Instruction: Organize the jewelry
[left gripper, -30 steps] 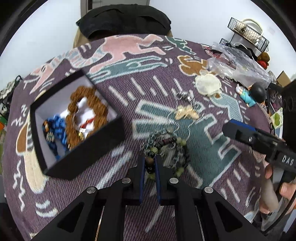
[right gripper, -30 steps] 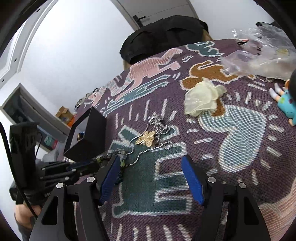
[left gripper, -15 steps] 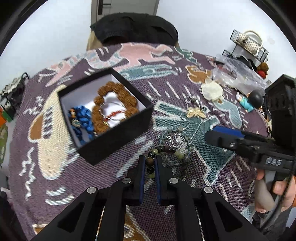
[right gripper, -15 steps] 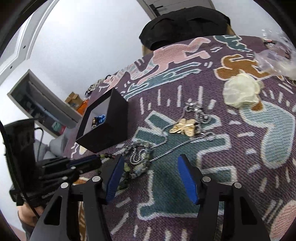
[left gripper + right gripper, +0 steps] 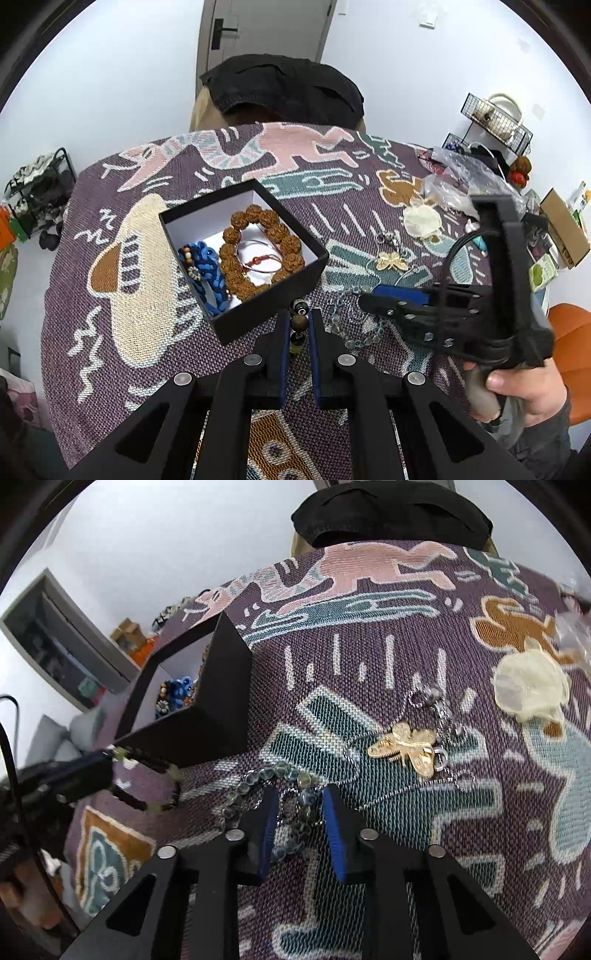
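Note:
My left gripper (image 5: pixel 298 325) is shut on a dark bead bracelet (image 5: pixel 298 322) and holds it just above the near corner of the black jewelry box (image 5: pixel 269 295). In the right wrist view that dark bead bracelet (image 5: pixel 147 805) hangs in a loop from the left gripper (image 5: pixel 107 764). My right gripper (image 5: pixel 299 812) points down at the cloth. Its jaws are closing around a grey-blue bead bracelet (image 5: pixel 258 775) that lies between them on the cloth, tangled with a silver chain. In the box lie a brown bead bracelet (image 5: pixel 236 236), a blue braided one (image 5: pixel 207 273) and a thin bangle.
A gold butterfly brooch (image 5: pixel 406 746) lies on its silver chain to the right of the grey-blue beads. Farther right is a cream shell-like piece (image 5: pixel 528 690). Plastic bags (image 5: pixel 461 177), a small figurine and boxes crowd the table's right edge. A patterned woven cloth (image 5: pixel 140 317) covers the table.
The left gripper rose and carried the dark bracelet toward the box corner. The right gripper moved left over the grey-blue beads, dropped a little, and its jaws narrowed a lot.

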A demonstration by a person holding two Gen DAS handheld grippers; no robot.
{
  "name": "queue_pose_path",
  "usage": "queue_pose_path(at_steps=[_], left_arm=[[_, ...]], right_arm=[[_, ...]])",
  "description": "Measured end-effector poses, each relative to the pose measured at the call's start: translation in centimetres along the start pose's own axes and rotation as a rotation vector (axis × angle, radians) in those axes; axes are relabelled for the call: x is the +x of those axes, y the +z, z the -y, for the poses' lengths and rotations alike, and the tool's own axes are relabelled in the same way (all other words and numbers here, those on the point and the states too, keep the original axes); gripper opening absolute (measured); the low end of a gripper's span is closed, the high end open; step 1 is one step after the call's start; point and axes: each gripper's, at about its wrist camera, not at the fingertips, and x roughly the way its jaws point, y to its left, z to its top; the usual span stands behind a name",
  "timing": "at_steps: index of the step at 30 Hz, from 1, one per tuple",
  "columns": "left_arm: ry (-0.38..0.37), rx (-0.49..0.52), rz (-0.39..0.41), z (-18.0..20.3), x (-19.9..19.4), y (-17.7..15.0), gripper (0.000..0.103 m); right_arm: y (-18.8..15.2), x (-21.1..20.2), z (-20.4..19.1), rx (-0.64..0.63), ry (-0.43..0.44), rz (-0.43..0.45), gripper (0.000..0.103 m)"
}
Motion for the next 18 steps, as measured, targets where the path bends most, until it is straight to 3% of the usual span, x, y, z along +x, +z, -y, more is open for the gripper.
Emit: queue_pose_path(at_steps=[1,2,5,18], left_arm=[[-0.003,-0.001,0.004,0.0,-0.2,0.1,0.010],[-0.005,-0.001,0.009,0.0,-0.3,0.2,0.010],[-0.009,0.005,0.026,0.3,-1.1,0.5,0.010],[0.026,0.004,0.122,0.1,-4.5,3.5,0.010]], right_arm=[[0.1,0.1,-0.2,-0.014,-0.016,-0.002,0.021],[0.2,0.1,-0.4,-0.026,-0.031,-0.005,0.011],[0.3,-0.1,-0.6,-0.047,-0.036,-0.004,0.011],[1.2,-6.2,-2.1,-0.061,0.031,0.156,0.011]])
